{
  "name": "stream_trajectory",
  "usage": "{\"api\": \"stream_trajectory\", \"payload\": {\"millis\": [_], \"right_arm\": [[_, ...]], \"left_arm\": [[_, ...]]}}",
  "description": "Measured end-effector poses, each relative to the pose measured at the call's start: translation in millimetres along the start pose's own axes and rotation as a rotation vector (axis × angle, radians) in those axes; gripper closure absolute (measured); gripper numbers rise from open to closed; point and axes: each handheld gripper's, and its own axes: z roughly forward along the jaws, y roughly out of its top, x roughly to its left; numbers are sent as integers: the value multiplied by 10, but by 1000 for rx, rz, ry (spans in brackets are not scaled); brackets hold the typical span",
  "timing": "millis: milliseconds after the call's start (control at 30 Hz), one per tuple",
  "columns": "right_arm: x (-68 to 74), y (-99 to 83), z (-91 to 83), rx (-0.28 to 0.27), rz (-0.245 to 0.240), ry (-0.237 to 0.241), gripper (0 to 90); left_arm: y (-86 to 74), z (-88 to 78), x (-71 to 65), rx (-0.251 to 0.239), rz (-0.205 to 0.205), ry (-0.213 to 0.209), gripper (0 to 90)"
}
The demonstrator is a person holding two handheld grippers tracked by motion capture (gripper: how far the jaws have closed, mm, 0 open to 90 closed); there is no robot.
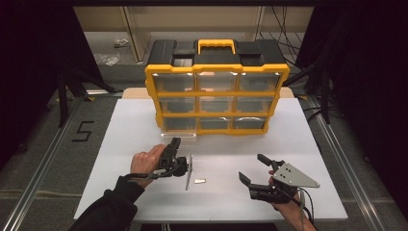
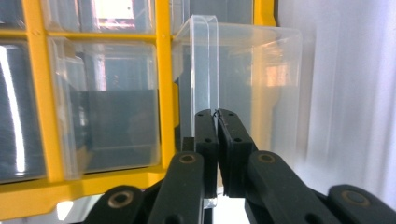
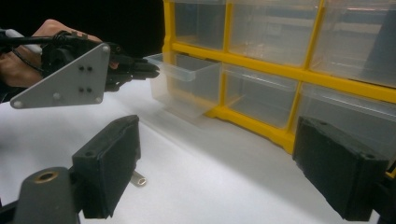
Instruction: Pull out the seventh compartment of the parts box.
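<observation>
the high view is dim, its edges falling to black; the white table [image 1: 144,120] is evenly lit from above; glare streaks the top drawer fronts of the yellow organizer [image 1: 217,91]; soft shadows lie beneath the hands; the left gripper view is bright, slightly washed out at right; near jaws in the right gripper view are blurred.

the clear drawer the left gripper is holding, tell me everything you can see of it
The clear drawer is a see-through plastic bin with a raised front lip. It belongs to the bottom-left slot of the yellow and black organizer and sits partly pulled out over the white table. It looks empty. The left gripper has its black jaws closed on the front lip, pads pressing both sides of the thin wall. Nothing else touches it.
</observation>
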Motion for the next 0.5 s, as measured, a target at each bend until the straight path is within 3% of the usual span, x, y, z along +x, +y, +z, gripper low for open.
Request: {"api": "stream_trajectory", "payload": {"millis": [133,300,400,500], "right_arm": [[4,0,1,0,-1,1,161],[2,-1,1,0,0,0,161],[5,-2,4,1,0,2,161],[5,-2,5,1,0,2,161]], "left_arm": [[-6,11,-10,10,8,0,794],[-9,18,28,21,-7,25,674],[-19,49,66,35,-18,19,624],[-35,75,102,40,-56,-10,627]]}}
